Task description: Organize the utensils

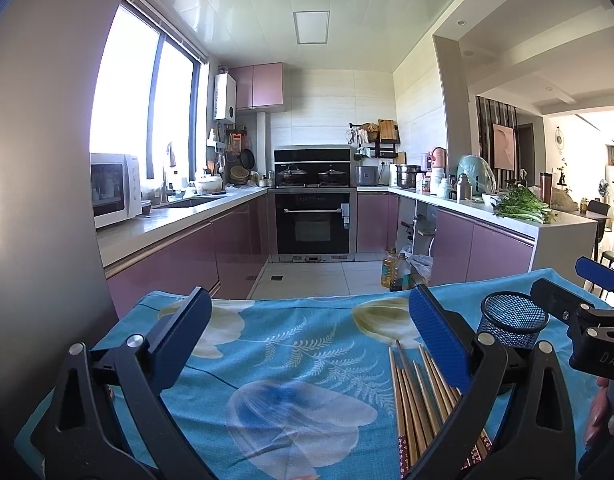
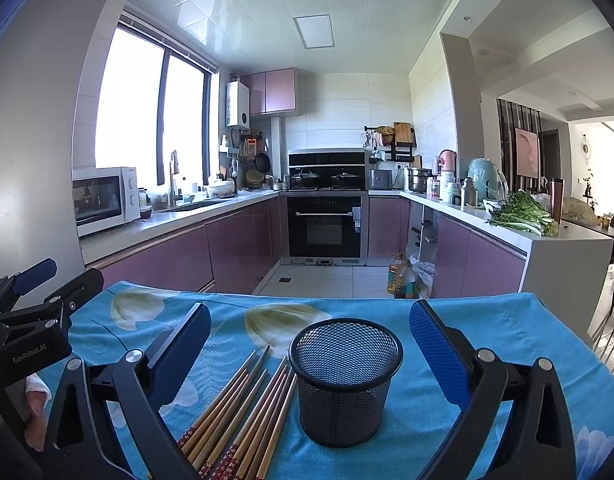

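Black mesh cup (image 2: 344, 384); brown chopsticks (image 2: 243, 408); turquoise floral tablecloth (image 1: 291, 344); blue-padded tongs (image 2: 310, 344).

Cup (image 2: 344, 384): black wire mesh, matt. Chopsticks (image 2: 243, 412): smooth wood (patterned red ends). Tablecloth (image 2: 507, 328): woven blue floral cloth. Gripper pads (image 2: 439, 354): textured blue, rubbery-looking

Bright daylight is pouring through the window (image 1: 147, 116) at left, overexposing its panes in both views. The glossy ceiling (image 2: 267, 8) is reflecting glare. Fisheye distortion is bending walls and darkening the corners. The tablecloth (image 1: 291, 344) is staying evenly lit and sharp.
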Available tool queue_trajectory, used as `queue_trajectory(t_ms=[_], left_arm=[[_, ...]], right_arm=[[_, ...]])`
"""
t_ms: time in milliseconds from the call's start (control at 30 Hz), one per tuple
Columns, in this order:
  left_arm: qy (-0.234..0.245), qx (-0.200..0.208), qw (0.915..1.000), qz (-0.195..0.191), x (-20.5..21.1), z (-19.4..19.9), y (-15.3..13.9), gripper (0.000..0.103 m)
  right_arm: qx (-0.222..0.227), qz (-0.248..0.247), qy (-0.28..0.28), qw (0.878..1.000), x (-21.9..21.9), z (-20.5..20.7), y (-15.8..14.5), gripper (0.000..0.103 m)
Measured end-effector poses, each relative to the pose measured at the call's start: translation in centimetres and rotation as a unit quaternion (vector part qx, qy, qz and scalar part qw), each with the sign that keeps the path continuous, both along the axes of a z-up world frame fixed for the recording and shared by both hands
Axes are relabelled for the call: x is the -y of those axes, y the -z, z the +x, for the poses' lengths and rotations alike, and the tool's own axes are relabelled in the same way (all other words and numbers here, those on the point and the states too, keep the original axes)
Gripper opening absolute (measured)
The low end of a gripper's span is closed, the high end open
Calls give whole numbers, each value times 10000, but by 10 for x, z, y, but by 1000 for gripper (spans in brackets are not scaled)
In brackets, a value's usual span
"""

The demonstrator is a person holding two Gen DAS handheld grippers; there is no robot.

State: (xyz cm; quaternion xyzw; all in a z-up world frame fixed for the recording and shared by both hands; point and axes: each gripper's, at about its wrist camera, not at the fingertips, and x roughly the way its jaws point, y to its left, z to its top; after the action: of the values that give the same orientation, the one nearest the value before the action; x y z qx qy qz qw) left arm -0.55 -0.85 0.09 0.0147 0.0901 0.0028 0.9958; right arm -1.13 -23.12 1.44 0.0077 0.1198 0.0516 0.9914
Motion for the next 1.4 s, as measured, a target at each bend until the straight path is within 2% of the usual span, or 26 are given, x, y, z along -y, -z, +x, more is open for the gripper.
queue_trajectory(t_ms=[1400], left_arm=[[-13,-35,10000,8,1,0,1,97]], right_arm=[[-48,42,-39,10000,2,3,0,96]])
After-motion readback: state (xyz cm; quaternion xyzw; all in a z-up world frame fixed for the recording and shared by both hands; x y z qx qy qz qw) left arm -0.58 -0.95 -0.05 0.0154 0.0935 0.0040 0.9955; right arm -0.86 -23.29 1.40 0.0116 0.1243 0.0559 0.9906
